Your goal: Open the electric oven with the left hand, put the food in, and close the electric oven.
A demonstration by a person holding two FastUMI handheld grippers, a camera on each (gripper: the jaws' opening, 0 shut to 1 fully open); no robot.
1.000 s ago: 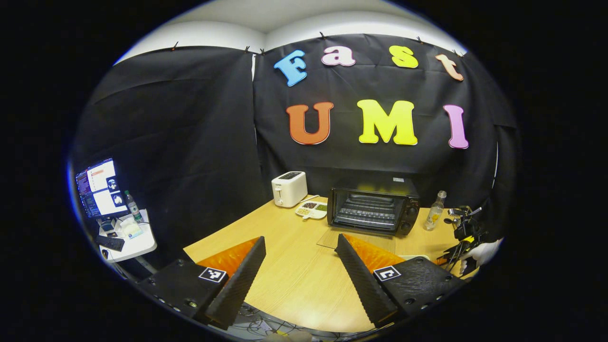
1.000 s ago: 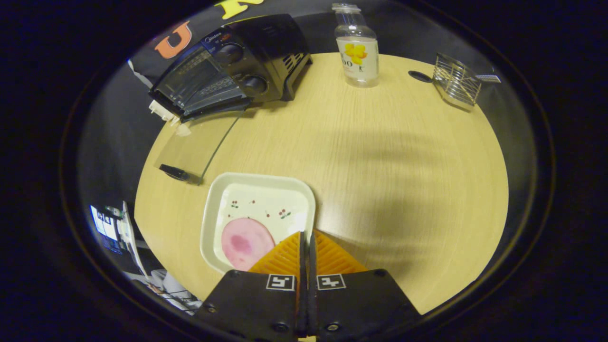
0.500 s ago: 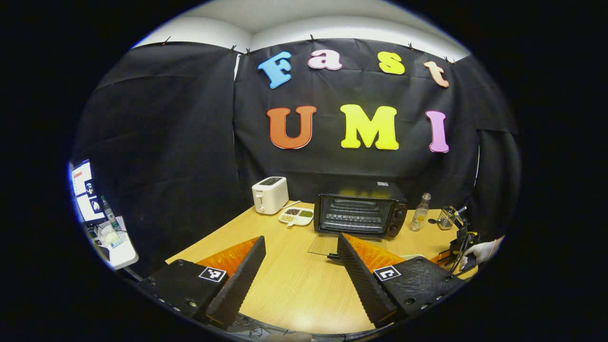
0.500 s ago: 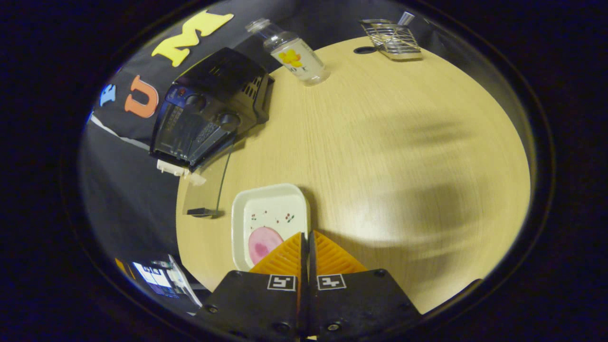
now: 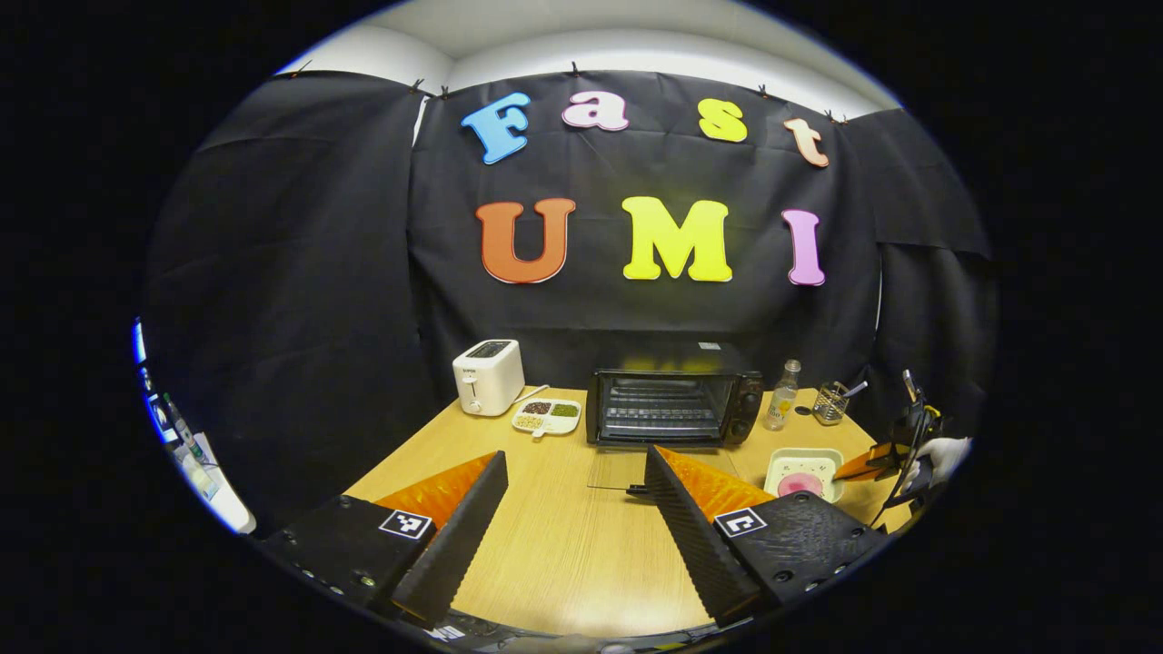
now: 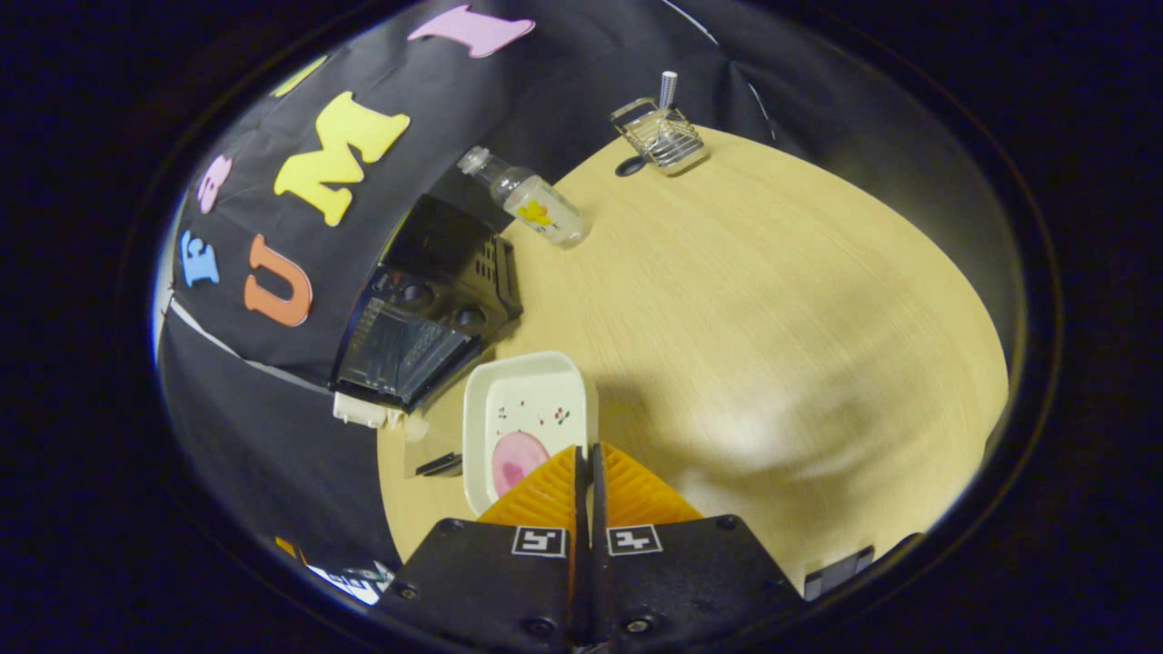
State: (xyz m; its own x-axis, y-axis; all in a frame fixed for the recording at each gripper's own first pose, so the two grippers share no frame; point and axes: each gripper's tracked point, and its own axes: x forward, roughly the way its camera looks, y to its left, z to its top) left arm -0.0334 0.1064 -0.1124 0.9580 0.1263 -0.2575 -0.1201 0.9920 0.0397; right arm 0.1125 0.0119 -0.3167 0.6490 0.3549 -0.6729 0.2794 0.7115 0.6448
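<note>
The black electric oven (image 5: 672, 409) stands at the back of the wooden table (image 5: 554, 545), its glass door (image 5: 627, 468) folded down flat. My left gripper (image 5: 574, 456) hovers open over the near table, well short of the oven and holding nothing. A white square plate (image 6: 527, 409) carries a pink slice of food (image 6: 516, 459). My right gripper (image 6: 586, 450) is shut on the plate's right rim. The left gripper view has the plate (image 5: 803, 472) right of the door, with the right gripper (image 5: 863, 468) and a gloved hand (image 5: 940, 451) beside it. The oven (image 6: 427, 318) lies beyond the plate.
A white toaster (image 5: 488, 375) and a divided snack tray (image 5: 545, 416) sit left of the oven. A clear bottle (image 5: 779, 395) and a wire basket (image 5: 829, 402) stand to its right. The table's wide right part (image 6: 772, 318) is bare wood.
The left gripper has drawn back and turned, so the oven looks smaller and the plate has come into its view. The right gripper has risen and swung with the plate.
</note>
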